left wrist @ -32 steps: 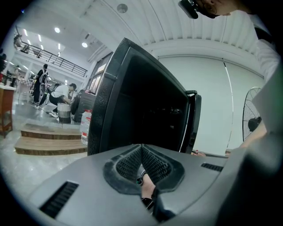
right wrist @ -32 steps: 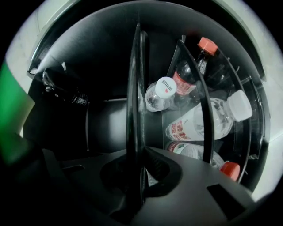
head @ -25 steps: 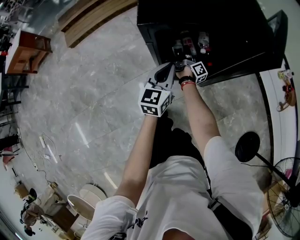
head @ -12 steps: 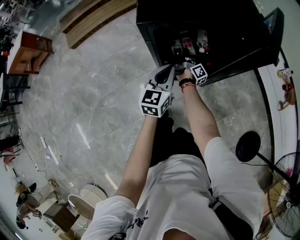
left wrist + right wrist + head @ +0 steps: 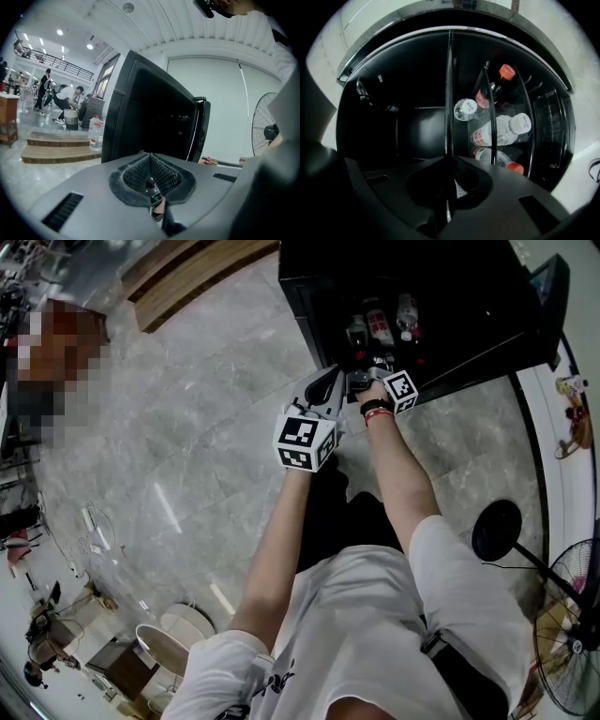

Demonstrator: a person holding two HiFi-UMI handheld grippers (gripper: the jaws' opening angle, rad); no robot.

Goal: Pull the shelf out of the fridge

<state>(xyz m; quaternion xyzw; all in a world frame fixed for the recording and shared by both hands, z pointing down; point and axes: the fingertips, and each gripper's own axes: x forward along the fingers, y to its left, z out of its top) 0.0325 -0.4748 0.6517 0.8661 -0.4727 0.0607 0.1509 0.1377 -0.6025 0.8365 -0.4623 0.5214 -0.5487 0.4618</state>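
A black fridge stands open on the floor in front of me, several bottles lying inside. In the right gripper view its shelf shows edge-on as a thin line running from the jaws into the dark cabinet, bottles beside it. My right gripper is shut on the shelf's front edge; in the head view it sits at the fridge mouth. My left gripper hovers just left of it, outside the fridge, its jaws shut with nothing gripped.
The fridge door stands open at the right. A floor fan and a round black stand base are at my right. Wooden steps lie far left, with a water bottle on them.
My right gripper has drawn back a little toward me, still closed on the shelf edge. The left gripper has barely shifted.
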